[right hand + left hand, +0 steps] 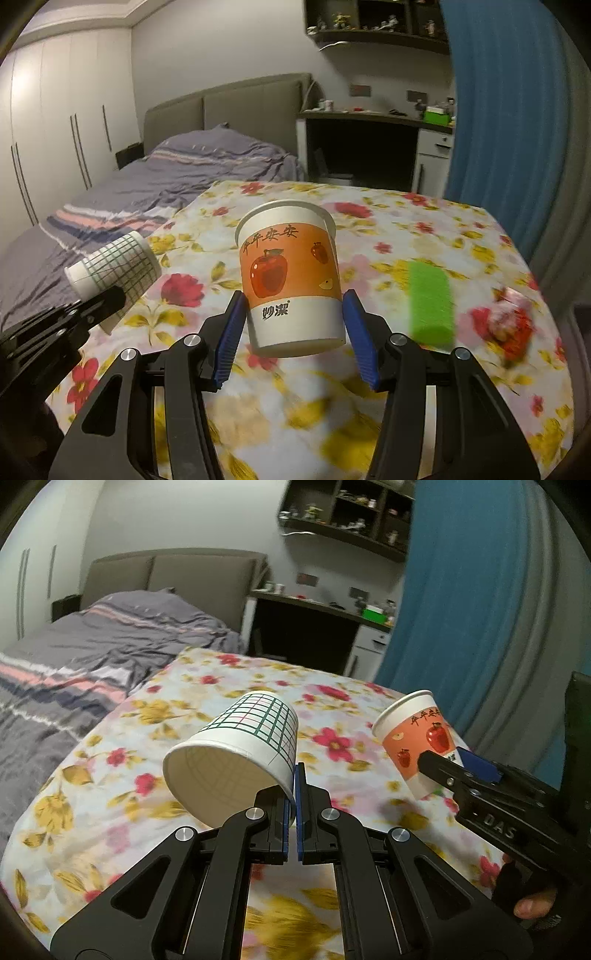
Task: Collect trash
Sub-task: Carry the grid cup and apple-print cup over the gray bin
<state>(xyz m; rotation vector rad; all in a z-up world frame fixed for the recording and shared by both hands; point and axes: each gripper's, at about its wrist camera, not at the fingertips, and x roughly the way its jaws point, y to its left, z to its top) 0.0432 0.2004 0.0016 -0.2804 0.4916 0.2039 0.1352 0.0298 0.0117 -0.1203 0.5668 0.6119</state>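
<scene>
My left gripper (294,805) is shut on the rim wall of a white paper cup with a green grid pattern (240,753), held on its side above the floral table, mouth toward the camera. The same cup shows at the left of the right wrist view (114,266). My right gripper (293,328) is shut on an orange paper cup with red apples (291,280), held upright above the table. That cup and gripper show at the right of the left wrist view (417,738).
The table has a floral cloth (406,229). A green block (432,299) and a blurred red wrapper-like object (509,325) lie on its right side. A bed with grey bedding (92,653) is to the left, a desk (314,627) and blue curtain (461,590) behind.
</scene>
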